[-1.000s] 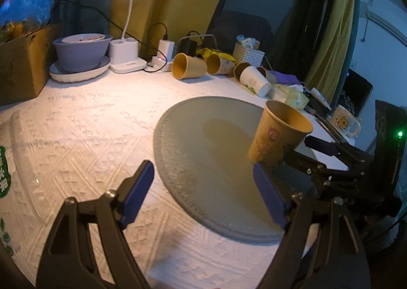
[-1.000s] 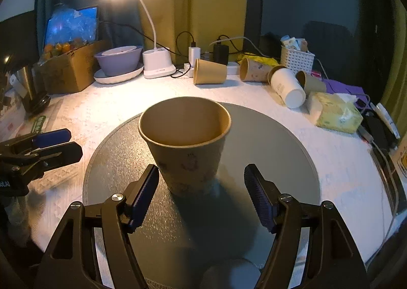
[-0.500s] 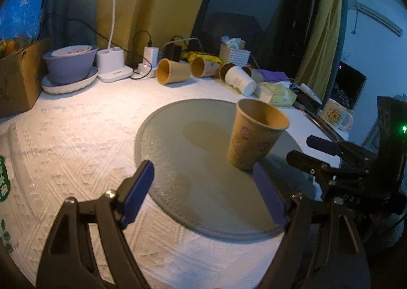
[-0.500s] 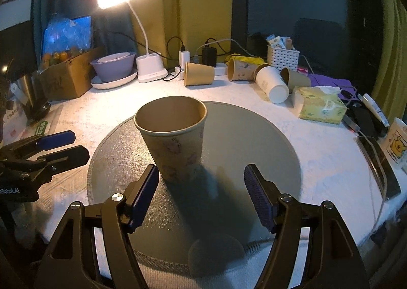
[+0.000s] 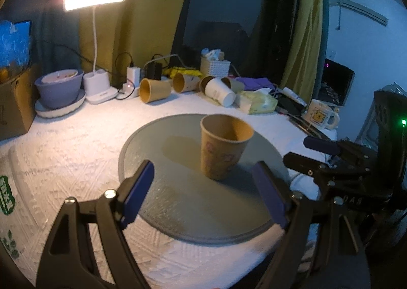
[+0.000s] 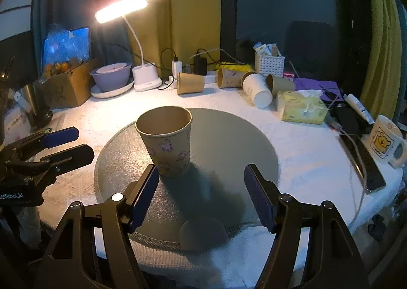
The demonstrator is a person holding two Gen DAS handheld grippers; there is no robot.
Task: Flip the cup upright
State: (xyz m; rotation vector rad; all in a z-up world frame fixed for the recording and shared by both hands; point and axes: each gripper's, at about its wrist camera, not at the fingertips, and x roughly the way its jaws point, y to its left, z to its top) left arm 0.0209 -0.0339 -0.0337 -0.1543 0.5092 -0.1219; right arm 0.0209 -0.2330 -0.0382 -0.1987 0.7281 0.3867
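Both hand-held grippers have drawn back from the paper cup (image 6: 166, 141) since a second ago, when the right one had it nearly between its pads; now the cup looks smaller and farther off in both wrist views. It stands upright, mouth up, on the round grey mat (image 6: 229, 141), touched by neither tool, and a shadow falls from it toward the right hand-held gripper (image 6: 202, 193). That gripper is spread wide, its blue pads (image 6: 146, 193) just short of the cup's base, the left pad nearest it. The left hand-held gripper (image 5: 203, 191) is also spread wide with nothing between its fingers, and the cup sits beyond them, slightly right of the middle. From the left wrist view the right tool shows at the right edge, apart from the cup. The mat lies on a white textured cloth over the table (image 5: 76, 141). At the back, a lit desk lamp (image 6: 122, 8) stands beside a purple bowl on a plate (image 6: 112, 77), with several paper cups lying on their sides (image 6: 190, 83), a tissue pack (image 6: 301, 108) and a cartoon mug (image 6: 385, 141) near the right edge.
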